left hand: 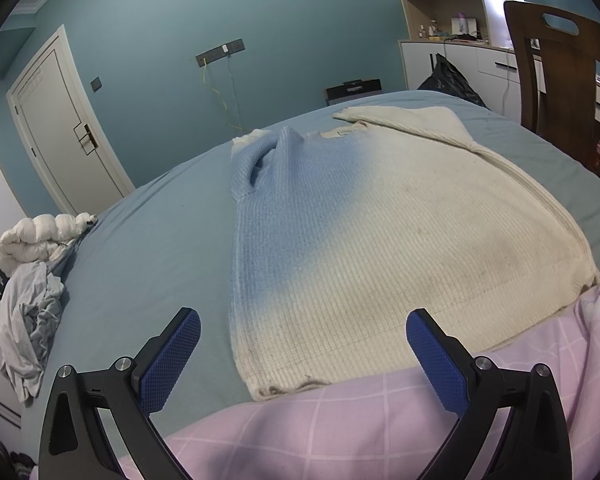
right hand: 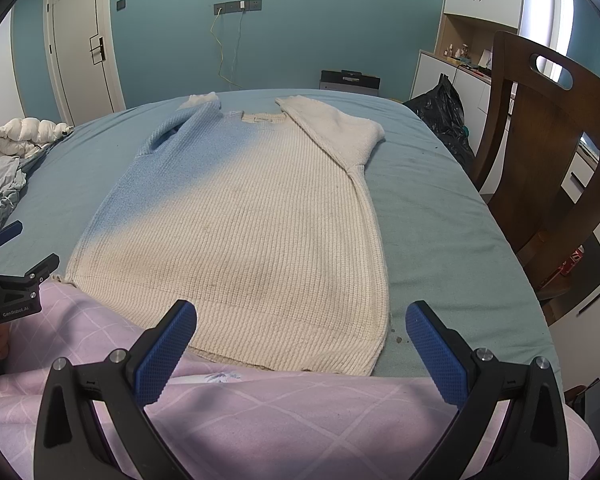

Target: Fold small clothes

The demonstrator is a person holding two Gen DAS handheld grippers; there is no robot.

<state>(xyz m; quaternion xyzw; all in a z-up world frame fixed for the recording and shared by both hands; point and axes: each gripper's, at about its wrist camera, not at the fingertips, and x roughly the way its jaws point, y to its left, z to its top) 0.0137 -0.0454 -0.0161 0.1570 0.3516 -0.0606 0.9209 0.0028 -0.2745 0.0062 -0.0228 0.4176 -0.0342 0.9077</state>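
Note:
A cream and light-blue knit sweater (left hand: 364, 232) lies flat on the blue bed sheet (left hand: 140, 248), hem nearest me, both sleeves folded in over the shoulders. It also shows in the right wrist view (right hand: 240, 216). My left gripper (left hand: 302, 320) is open and empty, hovering above the hem's left corner. My right gripper (right hand: 300, 314) is open and empty, just above the hem near its right corner. The left gripper shows at the left edge of the right wrist view (right hand: 16, 248).
A pink checked quilt (right hand: 280, 412) lies under both grippers at the bed's near edge. A pile of white and grey clothes (left hand: 32, 272) sits at the bed's left. A wooden chair (right hand: 540, 152) and a black bag (right hand: 444, 108) stand to the right of the bed.

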